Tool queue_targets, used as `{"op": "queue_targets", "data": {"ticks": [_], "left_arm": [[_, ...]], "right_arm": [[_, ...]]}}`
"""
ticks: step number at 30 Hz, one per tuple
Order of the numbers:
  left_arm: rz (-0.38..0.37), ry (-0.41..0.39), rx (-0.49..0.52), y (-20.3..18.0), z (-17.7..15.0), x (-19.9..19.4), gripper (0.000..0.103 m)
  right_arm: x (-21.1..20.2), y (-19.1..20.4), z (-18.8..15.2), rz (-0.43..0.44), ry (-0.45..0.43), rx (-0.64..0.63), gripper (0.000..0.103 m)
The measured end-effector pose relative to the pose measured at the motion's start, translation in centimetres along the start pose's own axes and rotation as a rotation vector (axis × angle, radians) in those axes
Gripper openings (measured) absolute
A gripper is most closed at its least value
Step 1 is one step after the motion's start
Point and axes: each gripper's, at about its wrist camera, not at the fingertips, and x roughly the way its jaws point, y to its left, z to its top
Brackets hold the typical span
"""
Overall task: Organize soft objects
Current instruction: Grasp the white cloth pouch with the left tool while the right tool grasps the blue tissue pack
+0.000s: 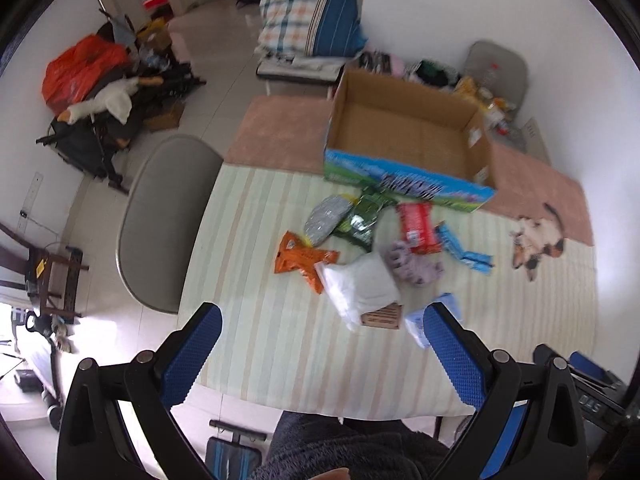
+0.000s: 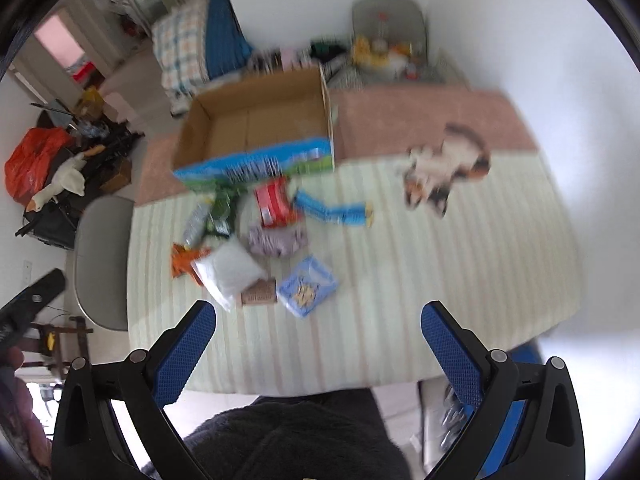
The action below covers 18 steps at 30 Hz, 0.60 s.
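Observation:
Several soft packets lie in a heap on the striped table cover: an orange packet, a white bag, a grey pouch, a green packet, a red packet, a lilac soft item, a blue strip packet. Behind them stands an open, empty cardboard box, which also shows in the right wrist view. My left gripper is open and empty, above the table's near edge. My right gripper is open and empty too. A light blue packet lies in front of it.
A grey chair stands at the table's left side. A calico cat picture is on the cover at the right. Clutter lies on the floor at far left. Folded bedding sits behind the box. My dark sleeve is below.

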Motion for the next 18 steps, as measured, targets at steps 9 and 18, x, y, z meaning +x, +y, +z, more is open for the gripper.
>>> {"op": "queue_targets", "data": {"ticks": [9,18], "left_arm": [[0.049,0.164,0.433,-4.0,-0.2,14.3,0.099],[0.051,0.264,0.712,-7.2,0.0,21.5,0.099]], "right_arm": [[23.3,-0.8,0.1,0.031,0.389,0.198,0.103],[32.9,-1.3,-0.4,0.025,0.482,0.386,0.091]]}}
